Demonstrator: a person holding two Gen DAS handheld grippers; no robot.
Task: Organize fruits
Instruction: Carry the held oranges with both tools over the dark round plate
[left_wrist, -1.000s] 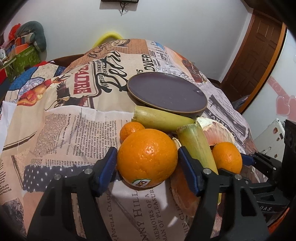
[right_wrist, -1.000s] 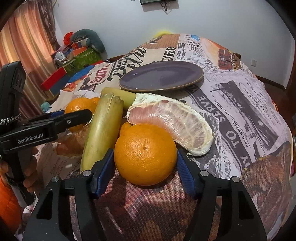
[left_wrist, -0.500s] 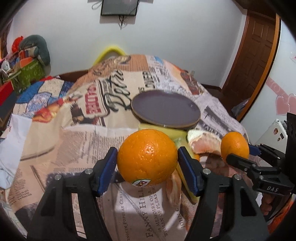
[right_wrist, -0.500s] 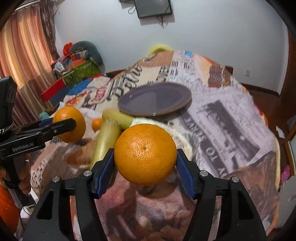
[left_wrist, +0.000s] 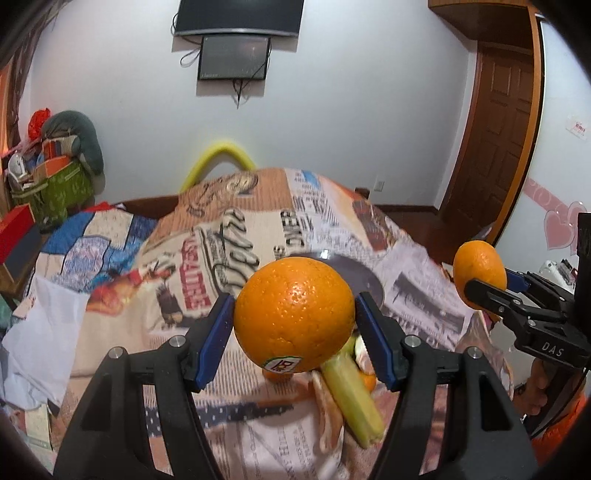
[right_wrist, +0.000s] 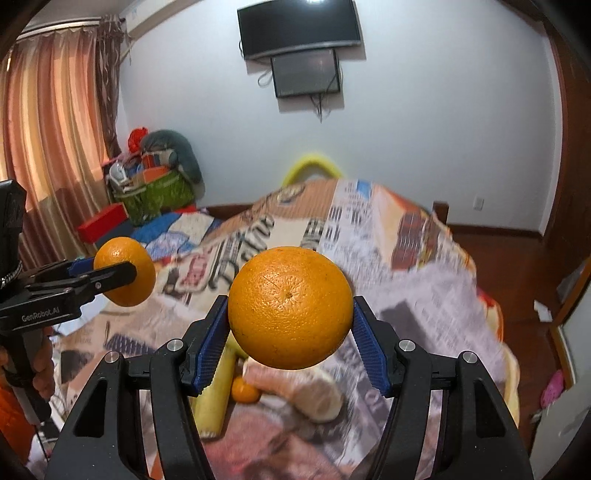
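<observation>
Below oranges (left_wrist: 294, 314), cane stalk (left_wrist: 351, 395) lengthwise

orange (left_wrist: 294, 314): pitted glossy peel, paper sticker
gripper pads (right_wrist: 364, 345): ribbed blue plastic
tablecloth (left_wrist: 229, 236): matt printed cloth
door (left_wrist: 495, 122): brown wood
plate (left_wrist: 360, 275): smooth, slight sheen

Black claw (left_wrist: 294, 325) frames carry ribbed blue pads (left_wrist: 214, 338), silver screws and white lettering.

left gripper (left_wrist: 294, 325): lower centre of its view, blue pads clamped on an orange (left_wrist: 294, 314)
right gripper (right_wrist: 290, 323): lower centre, pads clamped on another orange (right_wrist: 290, 308)
</observation>
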